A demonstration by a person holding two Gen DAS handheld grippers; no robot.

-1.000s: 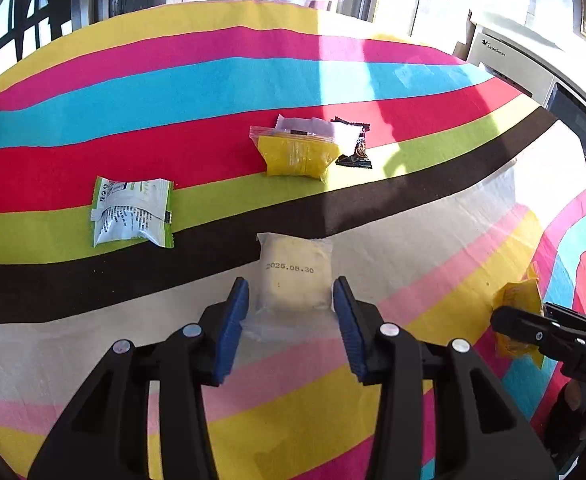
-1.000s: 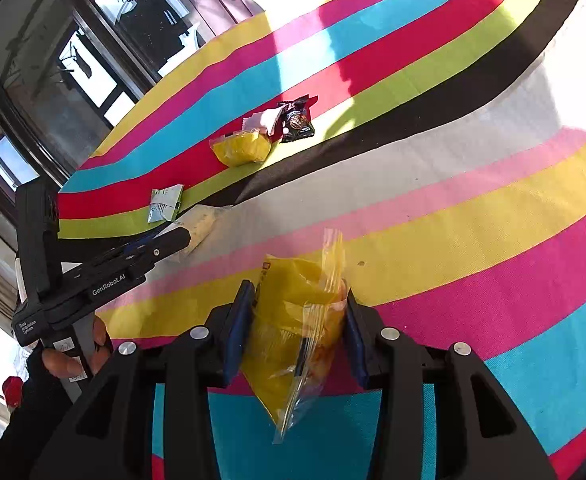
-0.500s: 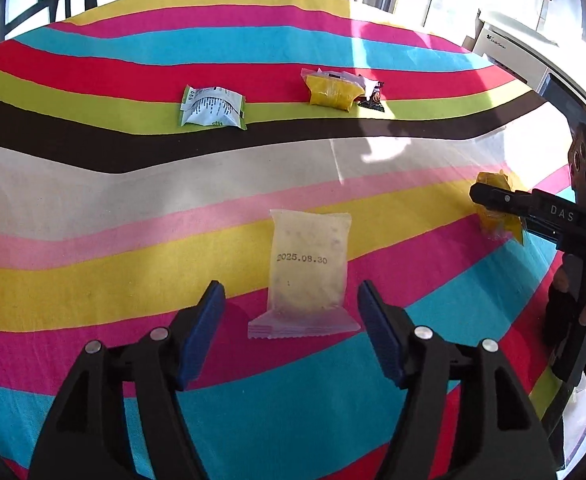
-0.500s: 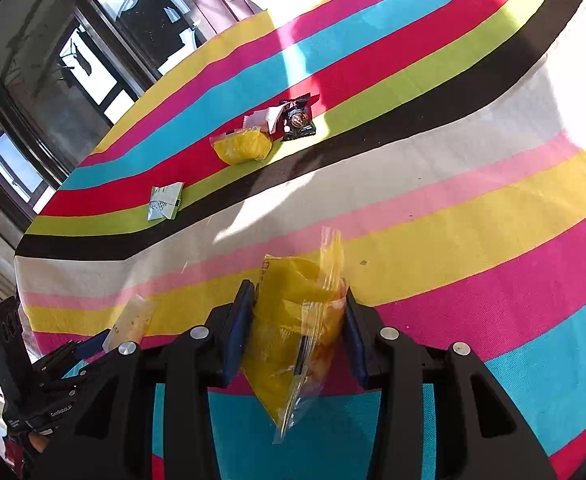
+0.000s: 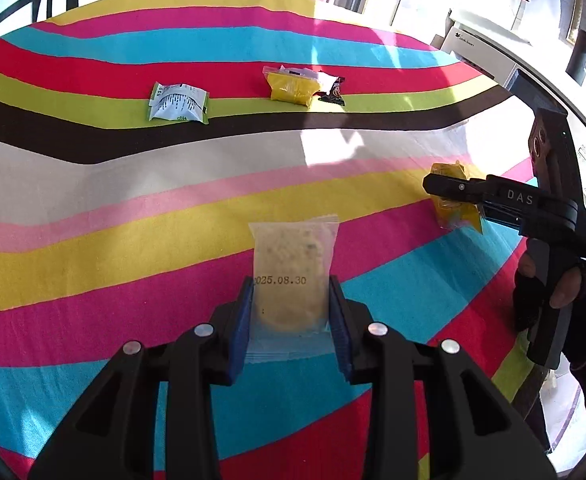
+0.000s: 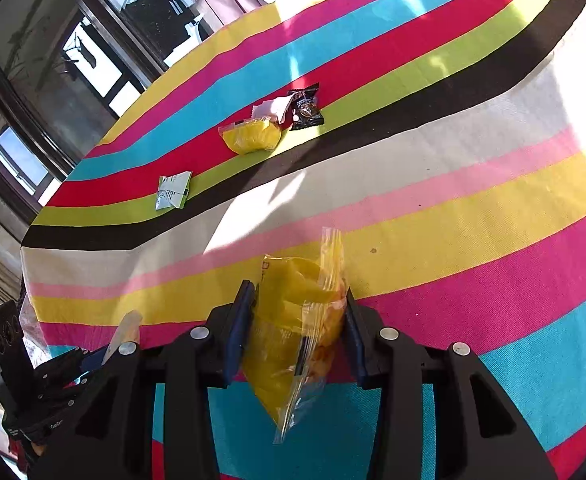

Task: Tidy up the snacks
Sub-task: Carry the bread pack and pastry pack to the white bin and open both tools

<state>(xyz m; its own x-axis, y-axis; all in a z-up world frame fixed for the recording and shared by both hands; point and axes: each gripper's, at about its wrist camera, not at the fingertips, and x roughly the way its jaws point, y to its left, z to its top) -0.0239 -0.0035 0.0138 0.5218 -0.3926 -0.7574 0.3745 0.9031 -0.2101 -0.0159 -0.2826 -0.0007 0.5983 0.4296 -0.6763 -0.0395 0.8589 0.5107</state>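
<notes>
Snacks in play: a pale translucent flat packet with a printed date and a crinkly yellow clear-film bag, each between the jaws of one tool, over the near edge of the table under its striped cloth.

Left gripper: jaws are closing on the pale packet. The blue pads sit against both long edges of its lower half; the upper half sticks out ahead of the jaws, over the pink and yellow stripes. Opening is narrow, set by the packet's width. Cannot tell whether the packet is lifted clear of the cloth.

Right gripper: jaws clenched on the yellow bag at mid-body, its film tail hanging below the pads. Seen from the left wrist camera, the bag hangs in the jaws near the right edge of the table, apparently clear of the cloth.

Rest of the snacks lie well apart toward the far edge: a green-and-white sachet on the lime stripe; to its right a cluster of a second yellow bag, a white wrapper and a small black packet, touching or overlapping.

Step in hand, as judged: pick-up done on both sides, left grip just seating. Next move calls for confirming the left hold is firm, then carrying each packet to a grouping spot, plausibly yellow with yellow at the far cluster. No bin or tray is visible, so the destination is uncertain.
</notes>
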